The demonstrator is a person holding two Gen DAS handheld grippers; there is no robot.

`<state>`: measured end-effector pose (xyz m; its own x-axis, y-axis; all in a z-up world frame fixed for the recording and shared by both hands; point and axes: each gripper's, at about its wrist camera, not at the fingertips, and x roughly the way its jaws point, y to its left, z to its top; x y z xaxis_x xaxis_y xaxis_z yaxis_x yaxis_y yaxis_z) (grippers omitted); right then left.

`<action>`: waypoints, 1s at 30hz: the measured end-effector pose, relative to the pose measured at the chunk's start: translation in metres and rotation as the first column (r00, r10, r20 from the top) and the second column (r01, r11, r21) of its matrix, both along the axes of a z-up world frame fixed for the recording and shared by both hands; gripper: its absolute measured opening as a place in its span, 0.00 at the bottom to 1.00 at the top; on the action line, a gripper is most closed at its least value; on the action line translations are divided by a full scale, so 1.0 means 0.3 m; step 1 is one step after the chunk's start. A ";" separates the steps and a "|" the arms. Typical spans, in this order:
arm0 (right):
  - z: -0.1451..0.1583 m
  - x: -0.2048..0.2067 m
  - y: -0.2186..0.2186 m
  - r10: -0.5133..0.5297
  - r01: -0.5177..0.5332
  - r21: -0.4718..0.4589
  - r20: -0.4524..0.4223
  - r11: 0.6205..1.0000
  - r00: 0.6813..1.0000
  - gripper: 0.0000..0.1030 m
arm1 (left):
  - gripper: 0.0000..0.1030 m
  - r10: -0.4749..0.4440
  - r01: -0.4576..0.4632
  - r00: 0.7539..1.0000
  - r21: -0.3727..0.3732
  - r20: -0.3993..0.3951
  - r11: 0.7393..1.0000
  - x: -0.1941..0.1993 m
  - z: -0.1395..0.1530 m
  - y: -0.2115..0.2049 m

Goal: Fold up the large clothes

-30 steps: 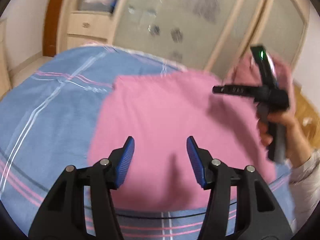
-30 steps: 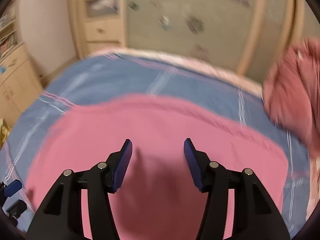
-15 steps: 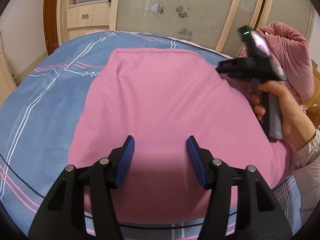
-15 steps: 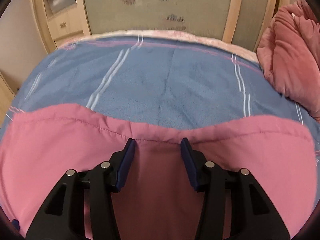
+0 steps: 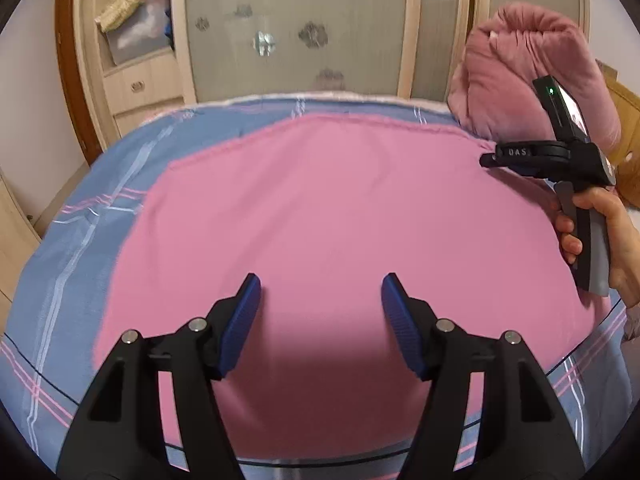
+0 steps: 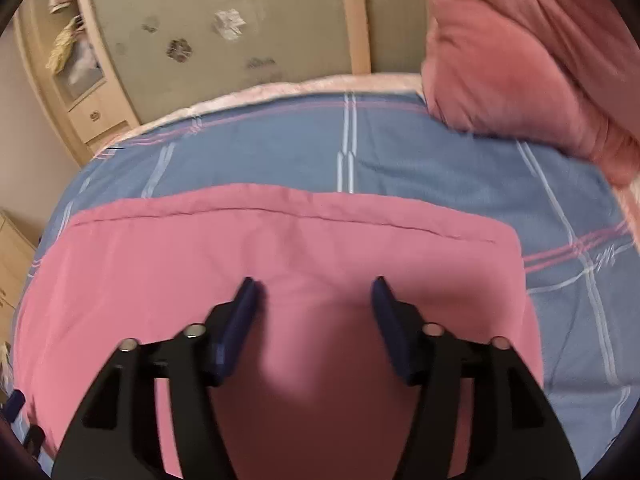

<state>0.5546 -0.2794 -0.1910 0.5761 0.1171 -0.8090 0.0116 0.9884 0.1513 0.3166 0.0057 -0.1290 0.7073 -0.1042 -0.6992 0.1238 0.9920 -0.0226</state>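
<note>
A large pink garment [image 5: 344,216] lies spread flat on the blue plaid bed cover [image 5: 80,240]. My left gripper [image 5: 320,292] hangs above its near part, jaws opening, with nothing between the blue pads. In the right wrist view the same pink garment [image 6: 280,248] shows a stitched hem along its far edge. My right gripper [image 6: 314,294] hovers over it, jaws opening and empty. In the left wrist view the right gripper's body [image 5: 560,160] appears at the garment's right edge, held in a hand [image 5: 608,240].
A bundled dark pink quilt [image 5: 532,76] sits at the far right of the bed [image 6: 540,60]. Behind the bed stands a wardrobe with frosted sliding doors [image 5: 300,28] and a shelf unit with drawers [image 5: 136,76]. Bare blue bed cover [image 6: 400,152] lies beyond the garment.
Both grippers have widened. The right gripper moved across the garment from its far hem back over the cloth. The left view shifted sideways, so more of the spread garment shows.
</note>
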 end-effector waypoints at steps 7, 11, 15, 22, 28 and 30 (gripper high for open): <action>0.144 -0.272 -0.089 0.051 -0.066 0.123 0.123 0.990 0.991 0.65 | 0.63 -0.020 0.020 1.000 0.007 0.020 1.000 -0.004 0.009 -0.040; 0.084 -0.407 -0.148 0.075 -0.081 0.095 0.067 0.992 0.995 0.65 | 0.65 -0.030 0.030 0.999 -0.004 0.011 1.000 0.004 0.004 -0.072; -0.016 -0.427 -0.130 0.090 -0.091 0.019 0.017 0.996 0.996 0.66 | 0.66 -0.023 0.022 0.999 -0.033 -0.046 0.999 0.035 -0.041 -0.082; -0.008 -0.453 -0.141 0.094 -0.094 0.041 0.023 0.995 0.995 0.68 | 0.68 0.002 -0.006 0.994 -0.037 -0.112 0.999 0.070 -0.082 -0.062; 0.020 -0.688 -0.227 0.081 -0.086 0.088 0.056 0.992 0.995 0.68 | 0.68 -0.009 0.002 0.997 -0.097 -0.076 0.995 0.009 -0.039 -0.004; -0.038 -0.694 -0.231 0.069 -0.070 0.072 0.025 0.995 0.997 0.68 | 0.69 -0.006 -0.001 0.994 -0.066 -0.107 0.998 0.027 -0.082 -0.014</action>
<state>0.3464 -0.3486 -0.2023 0.5827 0.2153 -0.7836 -0.0609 0.9731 0.2221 0.3246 0.0014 -0.1536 0.6283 -0.1546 -0.7625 0.1199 0.9876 -0.1014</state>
